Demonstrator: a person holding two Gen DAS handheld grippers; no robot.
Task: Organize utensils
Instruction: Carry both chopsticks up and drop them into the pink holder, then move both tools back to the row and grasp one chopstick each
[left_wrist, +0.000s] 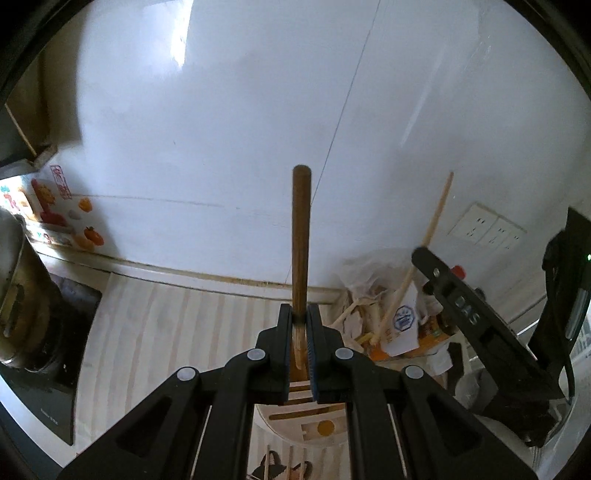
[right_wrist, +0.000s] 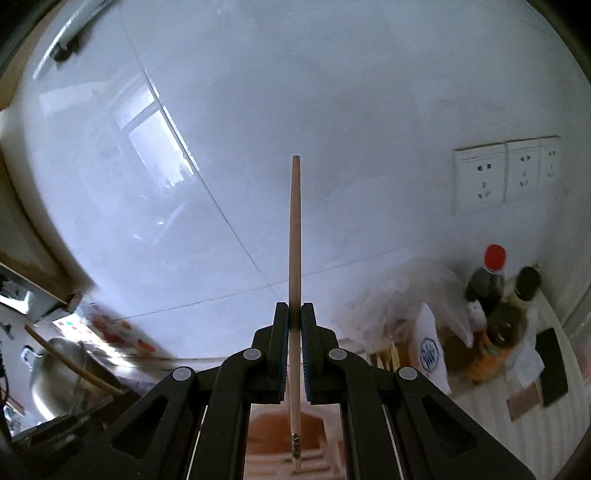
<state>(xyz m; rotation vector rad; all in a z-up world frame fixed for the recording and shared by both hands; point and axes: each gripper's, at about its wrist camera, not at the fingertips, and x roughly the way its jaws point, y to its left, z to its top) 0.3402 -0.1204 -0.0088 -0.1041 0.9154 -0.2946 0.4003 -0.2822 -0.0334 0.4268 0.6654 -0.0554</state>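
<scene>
Left tool (left_wrist: 300, 317) clenched on a dark wooden handle (left_wrist: 302, 236), held upright; grip sits low on the shaft, top end free against the white wall. Below the jaws the handle runs down toward a pale slotted utensil rack (left_wrist: 310, 413) standing on the desk (working end hidden behind the fingers, so spoon or spatula cannot be told).

Right tool (right_wrist: 294, 317) clenched on a single pale chopstick (right_wrist: 295, 236), also upright, gripped about mid-length. Its lower end carries a small metal band and hangs just over a blurred slotted surface, probably the same rack. The left view shows the right tool off to the right side, chopstick tilted there.

Handling, as judgement: both pieces light, stiff, wood. The handle is thick and should sit firm in the pads; the chopstick is thin, round and smooth, likely to pivot or slide if the squeeze eases. Hold near the middle suits it; a hold nearer the lower end would steady the tip for a narrow slot.

Surroundings: striped desk (left_wrist: 155, 332), stove and metal pot (right_wrist: 55, 384) at its left edge, sauce bottles (right_wrist: 487, 280), cartons and a plastic bag toward the right back corner, wall sockets (right_wrist: 480, 177) above.

Hard to make out: rack slots (mostly under the tools), motion blur at left in the right view.
</scene>
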